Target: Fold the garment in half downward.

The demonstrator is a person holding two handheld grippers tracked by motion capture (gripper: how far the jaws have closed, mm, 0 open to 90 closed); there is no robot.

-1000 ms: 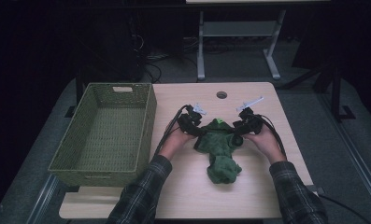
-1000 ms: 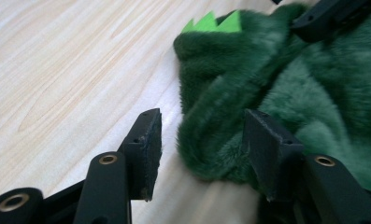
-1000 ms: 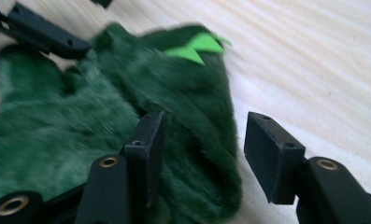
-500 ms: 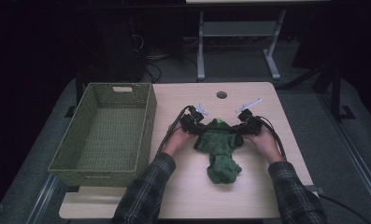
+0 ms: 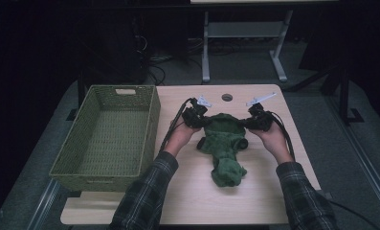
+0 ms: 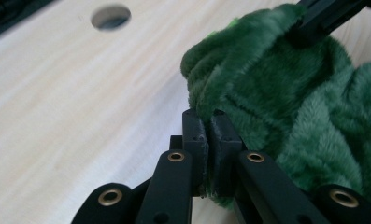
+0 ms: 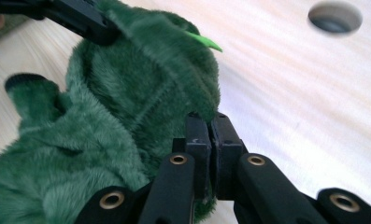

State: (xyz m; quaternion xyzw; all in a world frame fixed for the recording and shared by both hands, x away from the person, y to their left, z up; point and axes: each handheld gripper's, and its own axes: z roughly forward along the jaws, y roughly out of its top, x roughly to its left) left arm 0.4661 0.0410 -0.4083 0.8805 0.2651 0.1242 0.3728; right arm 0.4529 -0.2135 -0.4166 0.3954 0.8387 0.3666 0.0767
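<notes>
Two grips: both grippers are pinching one green plush garment (image 5: 224,143) at its far edge, one at each corner
Garment: it is lying on the wooden table (image 5: 254,196), right of the basket, its narrow end trailing toward the person; two dark-tipped stubs are sticking out at its sides; a small bright green tag is showing near the top in the right gripper view
Left gripper (image 6: 206,128): its jaws are pressing nearly together with a fold of plush caught between them, so it is holding the garment's left far corner; the person's left hand (image 5: 180,136) is wrapping around it
Right gripper (image 7: 210,128): its jaws are likewise closing narrowly on a fold at the right far corner; the right hand (image 5: 273,139) is steadying it
Risk: each bite is looking shallow, right at the fabric's edge; if the pair is lifted or pulled apart, the thick pile could be slipping free of one side, leaving the garment dangling lopsided; uneven pulling would be bunching it instead of spreading it
Basket (image 5: 151,122): the green woven basket is sitting at the table's left, just beside the left forearm, and nothing is lying inside it
Table hole (image 5: 227,97): it is lying beyond the garment, between the two grippers
</notes>
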